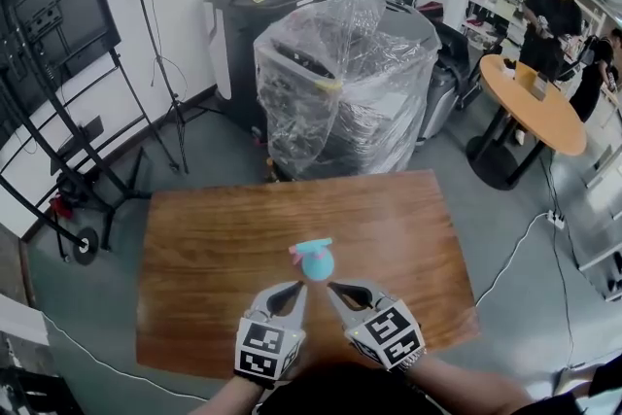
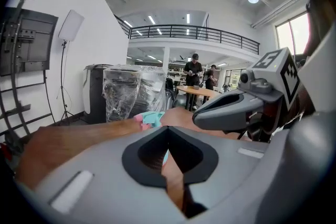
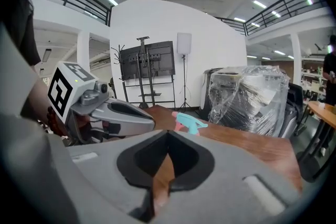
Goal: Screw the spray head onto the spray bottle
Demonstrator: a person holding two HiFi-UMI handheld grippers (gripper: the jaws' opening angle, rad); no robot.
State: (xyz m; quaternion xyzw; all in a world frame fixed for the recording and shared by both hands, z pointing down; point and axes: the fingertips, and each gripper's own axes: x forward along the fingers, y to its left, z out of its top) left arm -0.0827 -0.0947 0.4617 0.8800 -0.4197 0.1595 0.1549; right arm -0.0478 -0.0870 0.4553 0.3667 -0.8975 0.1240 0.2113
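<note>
We see the spray bottle (image 1: 318, 264) standing upright near the middle of the wooden table (image 1: 214, 248), just beyond the tips of both tools. Its teal spray head (image 1: 313, 247), with a pink trigger, already sits on the neck. Left standing like this, the bottle offers its body to one tool and its head to the other. We cannot tell from here whether the head is threaded tight or only resting on top. The left hand-held gripper (image 1: 294, 291) has its jaws pressed together with nothing between them, and only the table's wood shows through its slot. The right hand-held gripper (image 1: 339, 290) is likewise closed on nothing. The two point inward toward the bottle from the near side, close to it but touching neither it nor each other. We judge this to be a pause at the bottle and not a grasp, since either tool would have to open before it could take hold. The bottle's blue body is opaque, so we cannot say whether it holds any liquid. Beyond the table's far edge stands a bulky grey unit (image 1: 340, 83) wrapped in clear film.
</note>
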